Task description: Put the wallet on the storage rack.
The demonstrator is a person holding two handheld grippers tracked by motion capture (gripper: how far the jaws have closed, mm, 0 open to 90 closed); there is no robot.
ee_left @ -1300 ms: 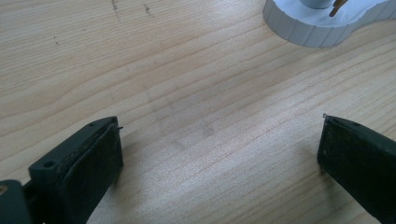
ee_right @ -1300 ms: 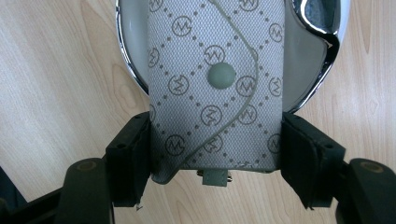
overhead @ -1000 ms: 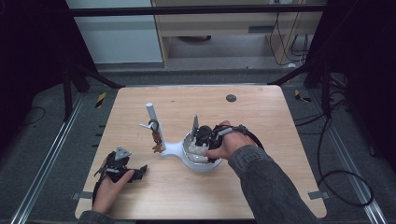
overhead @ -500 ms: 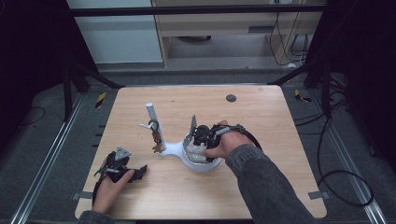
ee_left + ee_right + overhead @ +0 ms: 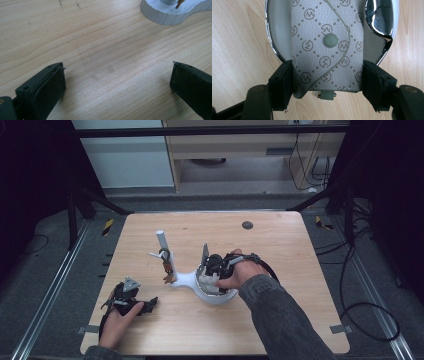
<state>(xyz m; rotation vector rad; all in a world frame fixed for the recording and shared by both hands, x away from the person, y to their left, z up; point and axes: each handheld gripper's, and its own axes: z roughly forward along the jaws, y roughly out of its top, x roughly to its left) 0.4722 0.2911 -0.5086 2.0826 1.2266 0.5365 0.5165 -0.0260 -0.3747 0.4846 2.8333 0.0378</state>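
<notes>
A grey monogram pouch (image 5: 327, 45) with a round snap lies across a white dish (image 5: 270, 37) with a shiny rim. My right gripper (image 5: 327, 72) is shut on the pouch, one pad against each long side. In the high view that gripper (image 5: 210, 267) sits over the dish (image 5: 220, 297) at the table's middle. The dish belongs to a white stand (image 5: 187, 279) with an upright post (image 5: 161, 240), where small brown items (image 5: 167, 267) hang. My left gripper (image 5: 142, 305) rests at the front left, open; its gripper view shows the left gripper (image 5: 117, 75) over bare wood.
A curved chrome piece (image 5: 378, 17) lies in the dish beside the pouch. The stand's white base (image 5: 162, 12) is ahead of the left gripper. A small dark round disc (image 5: 247, 225) sits toward the table's far edge. The wooden tabletop (image 5: 300, 270) spreads to the right.
</notes>
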